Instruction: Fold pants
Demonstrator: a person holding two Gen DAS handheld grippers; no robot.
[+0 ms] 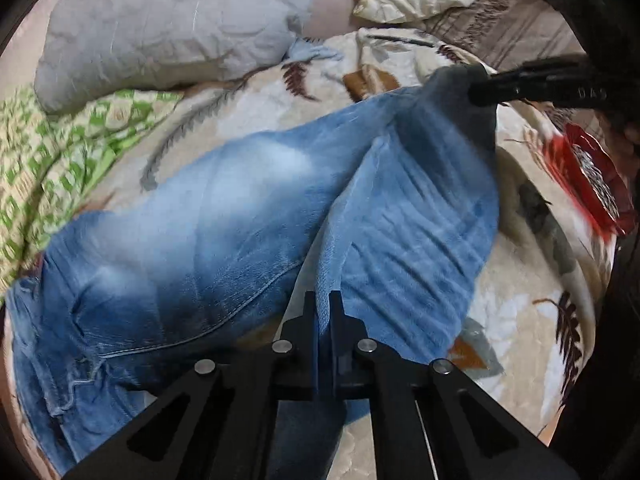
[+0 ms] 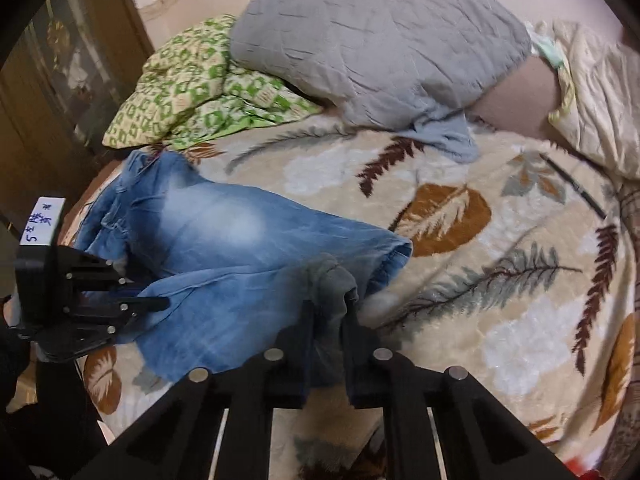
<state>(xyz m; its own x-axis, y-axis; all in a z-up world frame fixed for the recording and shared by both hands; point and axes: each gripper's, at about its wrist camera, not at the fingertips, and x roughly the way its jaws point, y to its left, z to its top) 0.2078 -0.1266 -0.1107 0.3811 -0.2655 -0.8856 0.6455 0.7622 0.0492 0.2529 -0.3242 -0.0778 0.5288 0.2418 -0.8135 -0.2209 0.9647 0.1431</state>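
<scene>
Faded blue jeans [image 1: 240, 208] lie on a leaf-patterned blanket [image 1: 532, 312], waist at the lower left. One leg is lifted off the bed. My left gripper [image 1: 324, 312] is shut on a fold of that leg's edge. At the upper right, my right gripper [image 1: 476, 90] pinches the leg's dark grey hem. In the right wrist view the right gripper [image 2: 330, 316] is shut on that bunched hem, with the jeans [image 2: 224, 232] stretching away to the left. There the left gripper [image 2: 162, 303] clamps the denim from the side. A white handwritten label is on its body.
A grey pillow [image 2: 380, 40] and a green patterned cloth [image 2: 192, 88] lie at the head of the bed. A cream pillow [image 2: 600, 112] sits at the far right. A red packet [image 1: 592, 176] lies by the blanket's right edge. A wooden cabinet [image 2: 60, 80] stands left of the bed.
</scene>
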